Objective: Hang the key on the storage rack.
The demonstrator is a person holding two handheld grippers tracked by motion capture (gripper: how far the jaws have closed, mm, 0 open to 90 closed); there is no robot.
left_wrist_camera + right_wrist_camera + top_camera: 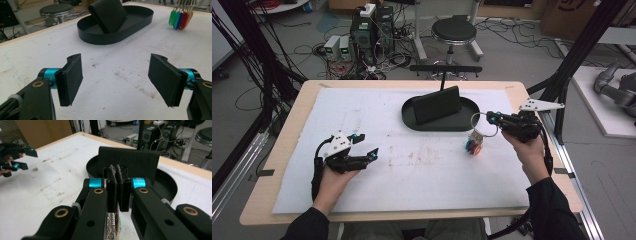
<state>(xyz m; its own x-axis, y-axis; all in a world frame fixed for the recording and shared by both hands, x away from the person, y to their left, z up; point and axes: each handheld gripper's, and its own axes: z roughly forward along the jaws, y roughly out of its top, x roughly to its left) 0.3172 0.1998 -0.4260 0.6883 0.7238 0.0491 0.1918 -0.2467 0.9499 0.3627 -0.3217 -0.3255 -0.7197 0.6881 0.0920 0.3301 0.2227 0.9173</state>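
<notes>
White padding (pixel 412 165) covers the wooden table (pixel 282 150), with a bare strip of wood left along every edge. Nearest the person, the front half of the padding is open and stained. The left gripper (pixel 364 146) rests low over this open stretch on the left side, its jaws spread wide with nothing between them; in the left gripper view (pixel 116 80) only bare padding lies between the two flat pads.

On the right side, the right gripper (pixel 490 118) is held above the padding close to the table's right edge, its jaws pressed together on the metal ring (pixel 483 125) of a bunch of keys. The bunch's coloured tags (pixel 474 146) hang below the ring, just above or touching the padding; which one I cannot tell.

Just beyond the tags sits a black oval tray (pixel 412 120), with a black wallet (pixel 437 105) leaning upright in it. The tray stands directly ahead of the right gripper.

Past the far table edge are a round stool (pixel 454 31), cables and power units (pixel 338 47) on the floor.

The right gripper view (pixel 117 182) shows its pads meeting, with metal (pixel 112 223) glinting below them and the wallet (pixel 145 161) straight ahead. The left gripper view shows the tags (pixel 180 18) fanned green, blue, red and orange, and the tray's side wall (pixel 110 37).
</notes>
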